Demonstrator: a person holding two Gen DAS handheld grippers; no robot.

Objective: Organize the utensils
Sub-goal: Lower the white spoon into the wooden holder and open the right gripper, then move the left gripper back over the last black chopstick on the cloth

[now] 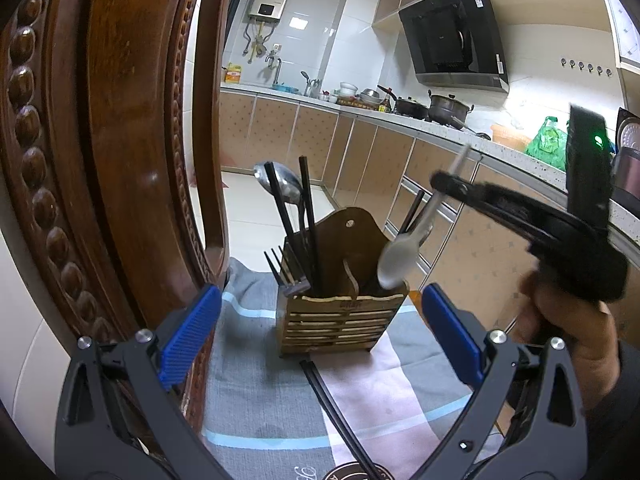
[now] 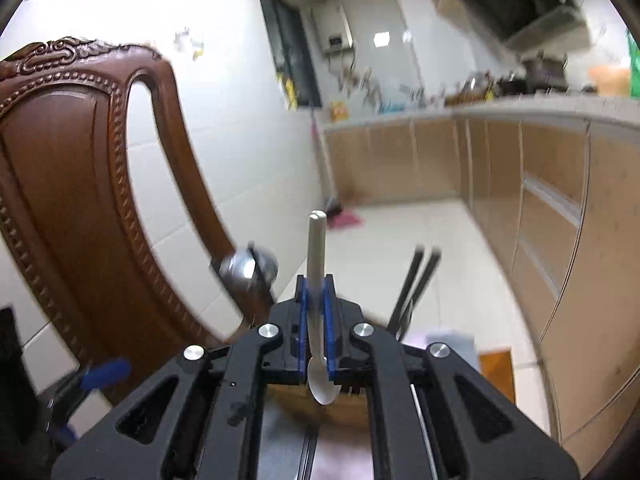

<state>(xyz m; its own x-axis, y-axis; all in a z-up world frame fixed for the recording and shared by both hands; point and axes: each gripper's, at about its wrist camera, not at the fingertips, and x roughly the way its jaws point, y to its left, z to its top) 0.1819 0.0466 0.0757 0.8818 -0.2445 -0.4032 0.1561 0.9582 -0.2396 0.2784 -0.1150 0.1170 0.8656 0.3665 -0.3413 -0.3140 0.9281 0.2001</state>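
Note:
A wooden utensil holder (image 1: 340,316) stands on a checked cloth (image 1: 256,392). It holds a metal ladle (image 1: 280,186), dark chopsticks (image 1: 308,216) and a fork (image 1: 280,268). My right gripper (image 1: 440,184) is shut on a white spoon (image 1: 404,256), held above the holder's right compartment with the bowl hanging down. In the right wrist view the white spoon (image 2: 316,280) is clamped between the blue pads (image 2: 328,320), handle pointing forward. My left gripper (image 1: 320,332) stands open in front of the holder with nothing between its fingers. A pair of dark chopsticks (image 1: 332,408) lies on the cloth.
A carved wooden chair back (image 1: 100,140) rises close on the left. A kitchen counter (image 1: 440,124) with pots and a green bag (image 1: 548,140) runs along the right. Tiled floor (image 2: 380,260) lies beyond the cloth.

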